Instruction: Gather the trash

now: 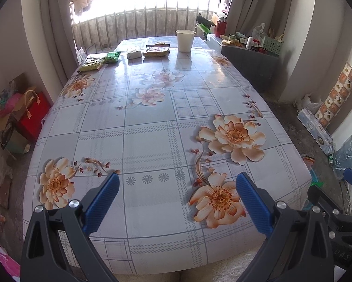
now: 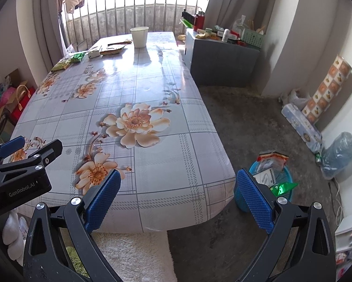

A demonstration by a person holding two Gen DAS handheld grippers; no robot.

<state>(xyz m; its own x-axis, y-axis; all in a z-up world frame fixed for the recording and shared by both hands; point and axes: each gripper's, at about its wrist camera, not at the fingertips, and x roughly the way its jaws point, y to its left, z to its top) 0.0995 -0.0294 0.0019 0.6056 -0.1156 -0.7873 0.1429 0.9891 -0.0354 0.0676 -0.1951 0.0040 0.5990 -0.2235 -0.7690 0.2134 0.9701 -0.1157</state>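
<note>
Left wrist view: the left gripper (image 1: 177,183) is held above the near end of the table (image 1: 152,122), its jaws spread wide with nothing between them. At the far end of the table, a row of trash is laid out and is read from left to right relative to the white paper cup (image 1: 185,40). Farthest left of the cup, at the table's left edge, a yellow-green snack packet (image 1: 91,64) is seen, and just beside it a green wrapper (image 1: 112,57). Nearer the cup, a white packet (image 1: 133,53) is found, then a brown snack packet (image 1: 156,51) just left of the cup. The cup stands upright.

In the right wrist view, the right gripper (image 2: 177,181) is held over the table's near right corner, its jaws likewise spread wide and holding nothing. The left gripper's black body is seen at the left edge of that view. Well to the right of the cup and much nearer, a blue bin (image 2: 287,191) stands on the floor beside the table's corner, with wrappers already lying in it, a shiny green one (image 2: 282,188) among them.
</note>
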